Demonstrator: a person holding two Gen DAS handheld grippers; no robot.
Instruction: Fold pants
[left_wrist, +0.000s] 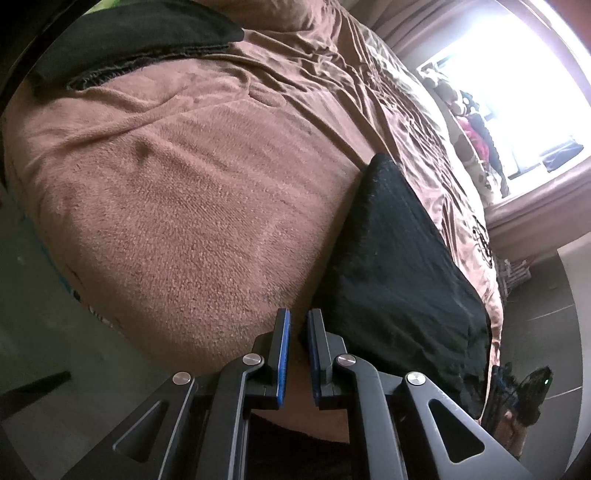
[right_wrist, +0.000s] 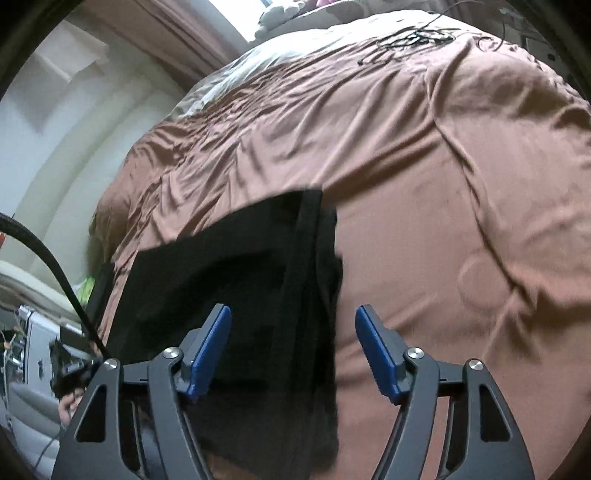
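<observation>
Between the right gripper's (right_wrist: 293, 347) spread fingers (right_wrist: 210, 350) lie the black pants (right_wrist: 236, 280), folded on the brown bed (right_wrist: 461, 221); the left gripper (left_wrist: 297, 358), nearly closed on nothing, sits beside them. A sideways nudge could undo the fold. Only the left view shows another dark cloth (left_wrist: 122, 44) far off.

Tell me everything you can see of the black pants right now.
The black pants lie folded into a flat, roughly rectangular stack on the brown bedspread near the bed's edge. The fabric looks soft and matte; a long seam or band runs along the top layer. The right gripper hovers open over them; the left gripper, nearly closed with nothing between its fingers, sits beside their corner.
</observation>
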